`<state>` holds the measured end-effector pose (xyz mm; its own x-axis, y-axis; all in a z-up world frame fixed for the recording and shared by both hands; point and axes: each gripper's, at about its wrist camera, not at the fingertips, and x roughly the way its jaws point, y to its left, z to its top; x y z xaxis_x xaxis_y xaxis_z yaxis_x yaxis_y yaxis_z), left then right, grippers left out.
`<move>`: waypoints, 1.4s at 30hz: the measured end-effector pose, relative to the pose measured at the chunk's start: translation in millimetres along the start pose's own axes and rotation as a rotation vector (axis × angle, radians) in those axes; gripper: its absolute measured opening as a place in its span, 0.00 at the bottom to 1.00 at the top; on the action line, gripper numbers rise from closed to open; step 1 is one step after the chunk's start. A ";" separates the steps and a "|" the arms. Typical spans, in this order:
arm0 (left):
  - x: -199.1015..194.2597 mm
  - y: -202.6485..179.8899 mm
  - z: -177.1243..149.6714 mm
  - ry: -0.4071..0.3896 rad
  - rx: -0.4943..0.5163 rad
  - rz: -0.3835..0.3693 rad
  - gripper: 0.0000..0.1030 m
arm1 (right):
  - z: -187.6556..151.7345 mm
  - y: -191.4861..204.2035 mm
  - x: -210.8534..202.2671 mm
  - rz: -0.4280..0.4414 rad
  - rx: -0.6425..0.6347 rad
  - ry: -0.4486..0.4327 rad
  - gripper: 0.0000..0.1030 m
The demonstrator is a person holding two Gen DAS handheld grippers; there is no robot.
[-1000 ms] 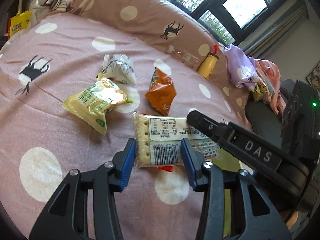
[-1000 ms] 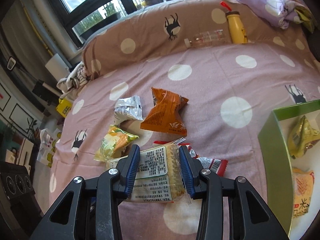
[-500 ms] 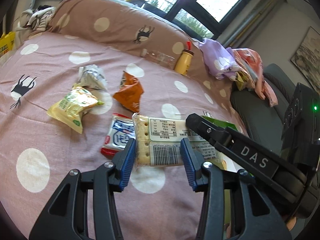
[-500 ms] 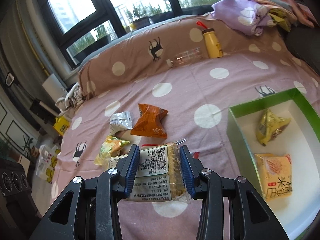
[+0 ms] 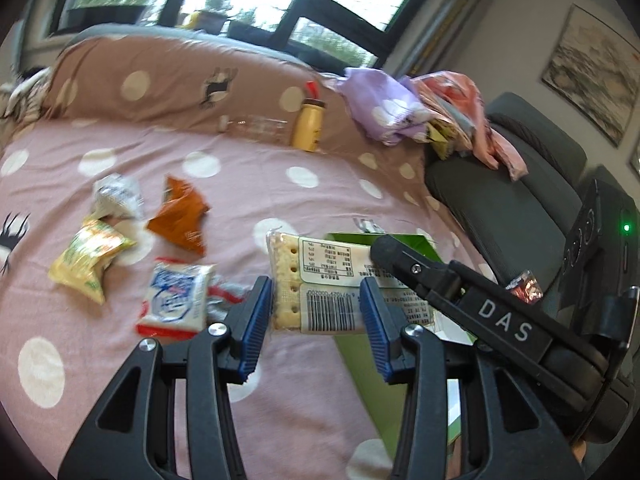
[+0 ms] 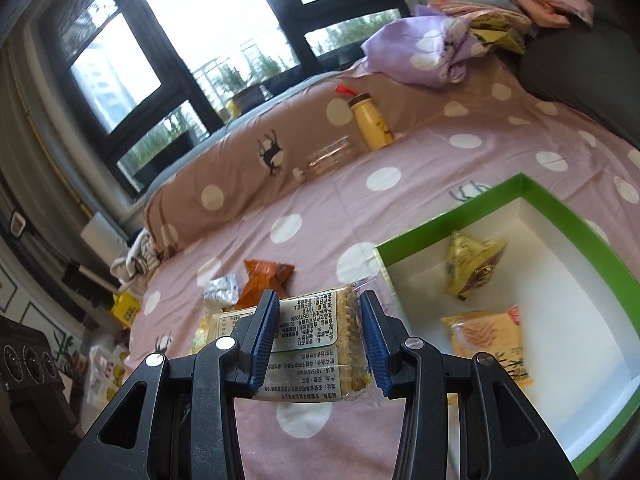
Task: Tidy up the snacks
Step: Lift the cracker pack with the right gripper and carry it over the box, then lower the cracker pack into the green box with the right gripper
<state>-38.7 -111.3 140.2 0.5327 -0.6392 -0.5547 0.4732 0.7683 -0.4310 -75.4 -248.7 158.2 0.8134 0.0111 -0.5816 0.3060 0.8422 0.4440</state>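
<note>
Bedspread (image 5: 248,184) now lies lower; both claws, left (image 5: 316,312) and right (image 6: 318,336), stay clamped on cracker pack (image 6: 316,332).

We found the cracker pack (image 5: 320,284) held between both grippers, the left gripper (image 5: 316,316) at one end and the right gripper (image 6: 318,336) at the other, above the bed (image 5: 248,184). At three o'clock of the pack in the right wrist view sat the box (image 6: 468,220), with two snack bags (image 6: 472,268) inside. At ten o'clock of the pack in the left wrist view lay four loose packets (image 5: 176,304) on the bed. At twelve o'clock, a bottle (image 5: 307,126) stood against the pillow (image 5: 160,80).
</note>
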 end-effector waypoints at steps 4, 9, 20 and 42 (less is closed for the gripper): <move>16.8 -22.6 4.9 0.021 0.062 -0.023 0.42 | 6.7 -24.0 -7.8 -0.018 0.064 -0.025 0.44; 33.2 -41.9 6.5 0.045 0.109 -0.031 0.42 | 11.1 -51.3 -12.2 -0.030 0.136 -0.030 0.44; 59.9 -77.1 -1.7 0.100 0.193 -0.065 0.42 | 13.4 -95.2 -21.9 -0.089 0.254 -0.035 0.44; 106.1 -98.4 -17.4 0.241 0.228 -0.076 0.43 | 6.8 -140.1 -9.7 -0.207 0.379 0.061 0.46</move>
<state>-40.9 -254.1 111.4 0.3218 -0.6474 -0.6909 0.6642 0.6744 -0.3226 -122.8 -370.5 106.3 0.6888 -0.0958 -0.7186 0.6286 0.5728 0.5261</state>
